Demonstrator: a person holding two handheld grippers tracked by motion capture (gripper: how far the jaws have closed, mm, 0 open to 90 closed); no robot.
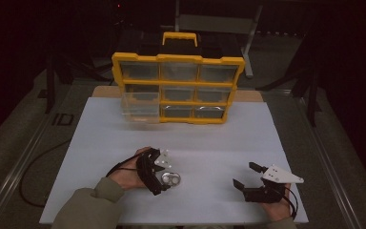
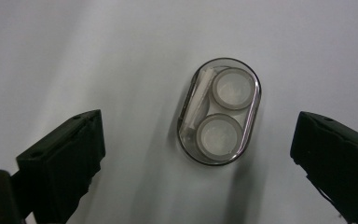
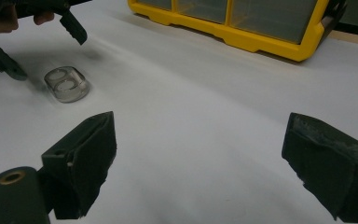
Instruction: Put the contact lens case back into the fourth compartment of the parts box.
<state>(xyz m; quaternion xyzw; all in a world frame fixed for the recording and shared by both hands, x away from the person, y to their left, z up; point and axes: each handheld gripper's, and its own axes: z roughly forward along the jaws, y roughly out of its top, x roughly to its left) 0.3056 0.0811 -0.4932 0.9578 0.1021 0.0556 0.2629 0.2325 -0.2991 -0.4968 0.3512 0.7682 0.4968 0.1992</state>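
Note:
A small clear oval container [image 2: 219, 112] lies flat on the white board [image 1: 195, 133]. It holds two round white pieces and a white strip. My left gripper [image 2: 195, 149] hovers over it, open, one jaw on each side and neither touching. In the high view the container [image 1: 170, 179] sits near the front, left of centre, just under the left gripper [image 1: 164, 171]. My right gripper [image 1: 243, 173] stands open at the front right with nothing between its jaws. From the right gripper [image 3: 200, 140] I see the container [image 3: 66, 84] at far left, below the left gripper [image 3: 50, 57].
A yellow organiser case [image 1: 177, 88] with clear drawers stands upright at the back of the board. One clear drawer [image 1: 140, 112] at its lower left is pulled partly out. The case's lower frame [image 3: 242, 32] crosses the top of the right gripper view. A black cable [image 1: 33, 191] lies off the board's left edge.

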